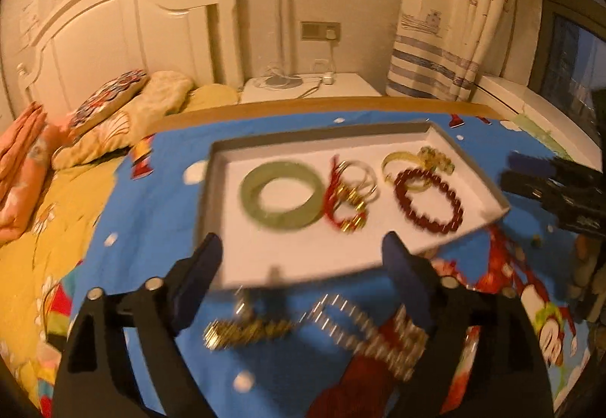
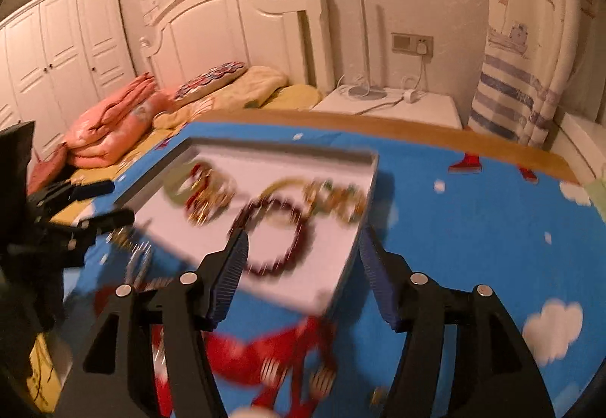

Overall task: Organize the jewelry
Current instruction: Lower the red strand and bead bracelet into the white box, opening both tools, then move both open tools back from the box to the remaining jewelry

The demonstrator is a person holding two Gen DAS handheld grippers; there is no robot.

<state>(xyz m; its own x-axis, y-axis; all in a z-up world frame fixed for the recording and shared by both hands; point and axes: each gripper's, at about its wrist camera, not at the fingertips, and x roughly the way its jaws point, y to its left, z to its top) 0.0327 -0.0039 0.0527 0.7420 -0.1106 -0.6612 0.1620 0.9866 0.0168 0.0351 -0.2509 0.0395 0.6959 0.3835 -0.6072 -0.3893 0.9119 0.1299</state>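
Chains, gold and silver, lie loose on the blue cartoon sheet under the left tool, which is spread and empty. They look light, limp and slippery; pinching a bunched section seems safest. Beyond, the white tray holds a rigid green bangle and a red bead bracelet. The right tool hangs spread over the tray's corner.

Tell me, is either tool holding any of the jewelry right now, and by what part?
Nothing is held. The left tool and the right tool are both open and empty, above the white tray and the loose chains on the blue cloth.
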